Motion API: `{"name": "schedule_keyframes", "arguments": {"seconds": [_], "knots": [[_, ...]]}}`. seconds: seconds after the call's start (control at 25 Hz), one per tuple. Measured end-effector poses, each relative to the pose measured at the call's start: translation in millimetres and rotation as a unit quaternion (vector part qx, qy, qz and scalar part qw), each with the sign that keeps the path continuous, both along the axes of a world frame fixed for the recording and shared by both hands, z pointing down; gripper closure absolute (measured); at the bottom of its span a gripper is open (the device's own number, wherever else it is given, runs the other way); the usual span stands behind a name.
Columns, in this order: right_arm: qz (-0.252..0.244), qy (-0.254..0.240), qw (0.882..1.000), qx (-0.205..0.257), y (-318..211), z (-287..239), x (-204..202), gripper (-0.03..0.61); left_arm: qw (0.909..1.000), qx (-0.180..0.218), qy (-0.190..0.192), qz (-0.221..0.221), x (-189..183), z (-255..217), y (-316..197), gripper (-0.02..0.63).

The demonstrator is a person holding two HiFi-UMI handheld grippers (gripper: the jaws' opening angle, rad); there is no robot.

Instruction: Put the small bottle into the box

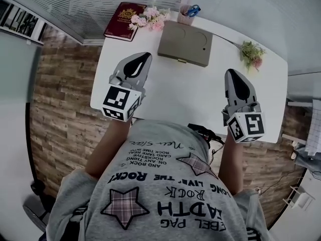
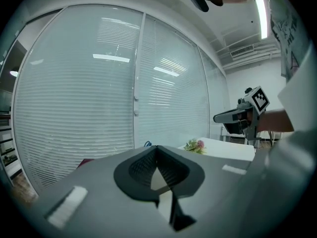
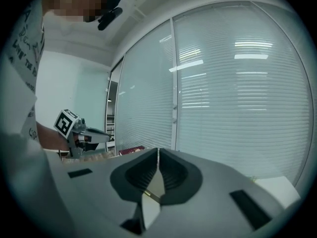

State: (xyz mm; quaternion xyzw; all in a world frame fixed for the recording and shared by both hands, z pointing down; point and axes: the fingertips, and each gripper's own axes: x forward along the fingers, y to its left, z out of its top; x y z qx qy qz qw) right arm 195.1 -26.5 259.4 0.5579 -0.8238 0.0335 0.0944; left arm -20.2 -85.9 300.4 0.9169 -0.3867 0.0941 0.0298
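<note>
The person's grey shirt has words on it that sit upside down in the head view. "LONG LIVE THE ROCK" and "ROCK!" can be read, next to 2 checked stars. The red book has a gold badge and gold words, but they are too small to read. Each gripper has a cube with black and white square marks.

The left gripper and the right gripper are both held up over the white table. Each one has its jaws closed tight, with nothing in them.

The grey box sits at the far side of the table with its lid down. Pink flowers lie to its left and a little flower sprig to its right. The small bottle does not show in any view.

Only the head view shows the box and the shirt words. The left gripper view shows the right gripper from the side, the sprig and big window blinds. The right gripper view shows the left gripper, the red book and more blinds.
</note>
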Motion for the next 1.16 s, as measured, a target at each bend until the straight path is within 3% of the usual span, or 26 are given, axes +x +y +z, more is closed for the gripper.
{"name": "schedule_keyframes", "arguments": {"seconds": [0.36,1.16], "knots": [[0.012,0.006,1.000,0.026,-5,-5,4,0.563,1.0000,0.009,0.000,-0.004,6,0,-6,0.603],[0.020,-0.013,1.000,0.016,-2,5,19,0.563,0.9998,-0.003,0.004,-0.020,10,10,-3,0.603]]}}
